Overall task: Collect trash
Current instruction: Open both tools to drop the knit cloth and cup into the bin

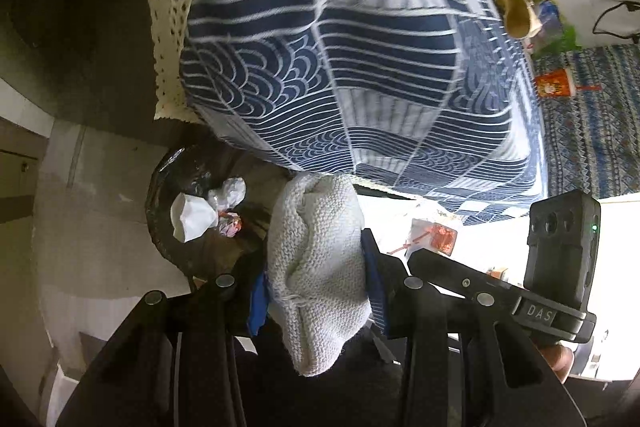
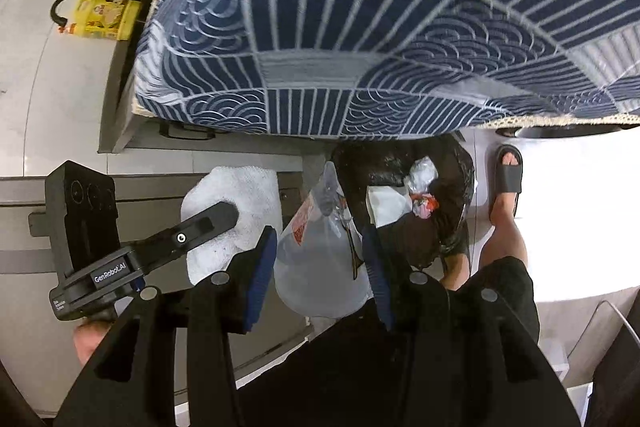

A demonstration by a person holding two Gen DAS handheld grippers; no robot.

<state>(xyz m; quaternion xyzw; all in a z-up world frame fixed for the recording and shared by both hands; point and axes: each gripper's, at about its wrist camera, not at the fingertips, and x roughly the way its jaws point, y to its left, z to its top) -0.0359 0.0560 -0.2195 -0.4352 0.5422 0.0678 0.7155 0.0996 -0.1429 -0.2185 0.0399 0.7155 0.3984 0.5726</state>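
Trash is in both grips: the left gripper (image 1: 316, 291) is clamped on a soft white knitted cloth (image 1: 316, 259), and the right gripper (image 2: 320, 267) pinches a limp clear plastic bag (image 2: 320, 267) between narrowly parted pads. Both hang beside the black-lined bin (image 2: 440, 227) under the blue patterned tablecloth (image 2: 360, 27), at one o'clock from the right gripper, wrappers (image 2: 424, 205) already inside. Light and floppy, each probably holds best bunched at its middle; the film looks slippery.

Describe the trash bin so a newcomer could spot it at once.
Find the table draped in the blue-and-white patterned cloth; on the floor just below its hanging edge stands the trash bin, lined with a glossy black bag. It is the only dark round container there, and white crumpled paper and a clear wrapper lie inside.
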